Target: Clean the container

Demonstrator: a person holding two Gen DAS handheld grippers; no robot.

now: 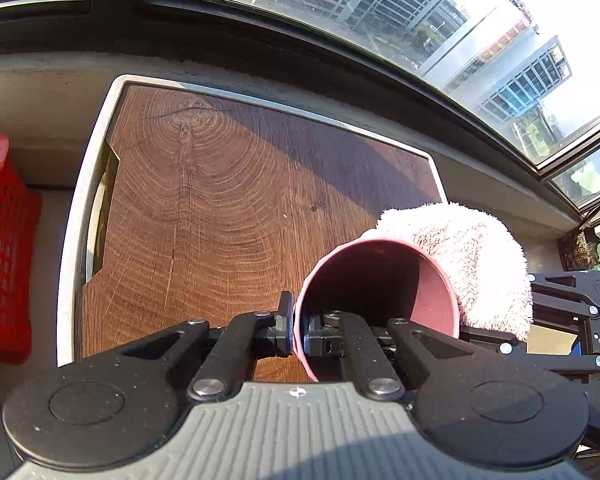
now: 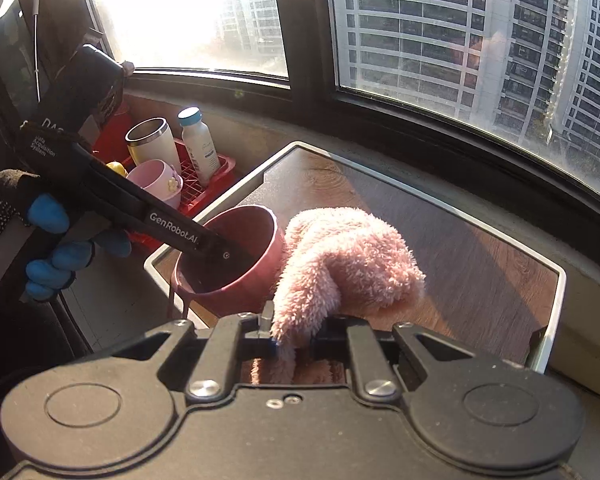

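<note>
Over table, left gripper tilts cup.

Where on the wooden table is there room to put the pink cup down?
The wood-grain tabletop is bare between its white left rim and the dark pink plastic cup, back toward the window sill. It is crowded at the near right, where the left claw grips the cup and the fluffy pink cloth presses against it.

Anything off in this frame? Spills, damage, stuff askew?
Nothing spilled or damaged that I can see. The pink cup is tilted only because the left gripper pinches its rim; the right gripper holds the fluffy pink cloth against the cup's outside. The wooden tray looks dry.
</note>
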